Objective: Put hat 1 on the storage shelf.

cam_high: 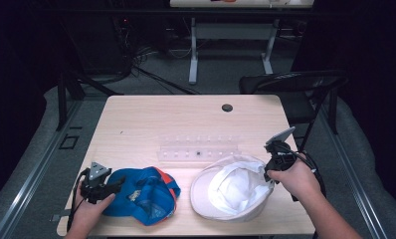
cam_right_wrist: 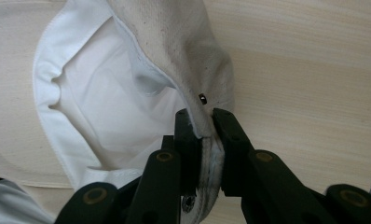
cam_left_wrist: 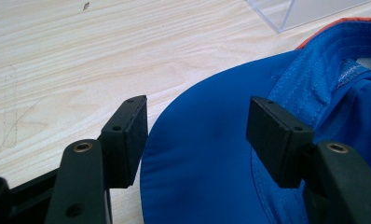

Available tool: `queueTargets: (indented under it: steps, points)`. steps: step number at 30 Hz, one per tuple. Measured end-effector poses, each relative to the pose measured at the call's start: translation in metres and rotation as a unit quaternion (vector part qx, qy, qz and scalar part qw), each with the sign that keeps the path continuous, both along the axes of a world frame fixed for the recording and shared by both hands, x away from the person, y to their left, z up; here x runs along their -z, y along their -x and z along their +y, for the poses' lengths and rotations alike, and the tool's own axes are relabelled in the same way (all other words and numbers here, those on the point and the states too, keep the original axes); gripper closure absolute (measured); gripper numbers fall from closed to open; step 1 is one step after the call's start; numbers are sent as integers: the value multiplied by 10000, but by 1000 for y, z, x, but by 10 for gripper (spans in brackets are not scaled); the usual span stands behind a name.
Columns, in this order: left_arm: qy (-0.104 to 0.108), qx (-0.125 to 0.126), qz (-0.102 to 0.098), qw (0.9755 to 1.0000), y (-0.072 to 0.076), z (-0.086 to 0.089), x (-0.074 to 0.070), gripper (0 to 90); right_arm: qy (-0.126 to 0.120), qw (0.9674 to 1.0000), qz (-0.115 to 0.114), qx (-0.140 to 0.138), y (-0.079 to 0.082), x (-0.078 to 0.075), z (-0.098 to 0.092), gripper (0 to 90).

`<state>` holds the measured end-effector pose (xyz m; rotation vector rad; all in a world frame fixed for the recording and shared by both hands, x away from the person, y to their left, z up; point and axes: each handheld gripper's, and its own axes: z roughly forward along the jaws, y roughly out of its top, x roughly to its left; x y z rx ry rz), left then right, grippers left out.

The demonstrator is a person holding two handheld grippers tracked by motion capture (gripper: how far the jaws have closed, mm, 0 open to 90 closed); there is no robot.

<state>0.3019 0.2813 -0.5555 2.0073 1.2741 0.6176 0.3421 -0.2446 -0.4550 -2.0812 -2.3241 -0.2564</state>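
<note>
- Blue cap (cam_high: 144, 194): bright blue throughout, orange trim along one edge, small white label inside.
- White cap (cam_high: 231, 186): white lining, off-white cream outer cloth with fine dark specks, one small black eyelet.
- Desk (cam_high: 151, 119): pale wood grain, one dark round plug.
- Rack (cam_high: 198, 148): clear, colourless.
- Left gripper (cam_left_wrist: 195, 135) and right gripper (cam_right_wrist: 206, 123): black, brass-coloured rivets.

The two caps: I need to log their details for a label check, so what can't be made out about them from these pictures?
- White cap: its outer side faces the table in the high view; in the right gripper view the right gripper covers the pinched rim.
- Blue cap: the tag inside is too small to read in the high view and cut off by the edge in the left gripper view, where the left gripper straddles its brim.
</note>
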Motion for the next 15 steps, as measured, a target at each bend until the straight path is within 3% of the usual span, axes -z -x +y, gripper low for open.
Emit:
queueTargets:
  steps: [2, 4, 5, 11, 12, 15]
  points:
    - [-10, 0, -2, 10000, 0, 0, 0, 397, -233, 9997, 15, 64, 1, -3, -4, 805]
    - [-19, 9, 3, 10000, 0, 0, 0, 399, -290, 9995, 36, 89, 1, -4, -5, 805]
    - [-10, 11, -2, 10000, 1, -1, 0, 399, -513, 9985, -33, 173, 2, -5, -7, 805]
    - [1, -9, -1, 10000, 1, 1, 0, 400, -1012, 9946, -43, 227, 4, -7, -15, 805]
    - [1, -9, -1, 10000, 1, 1, 0, 400, -1147, 9926, -104, 382, 5, -7, -13, 805]
    - [1, -4, 1, 10000, 1, 1, 0, 400, -1185, 9926, 24, 275, 5, -9, -16, 805]
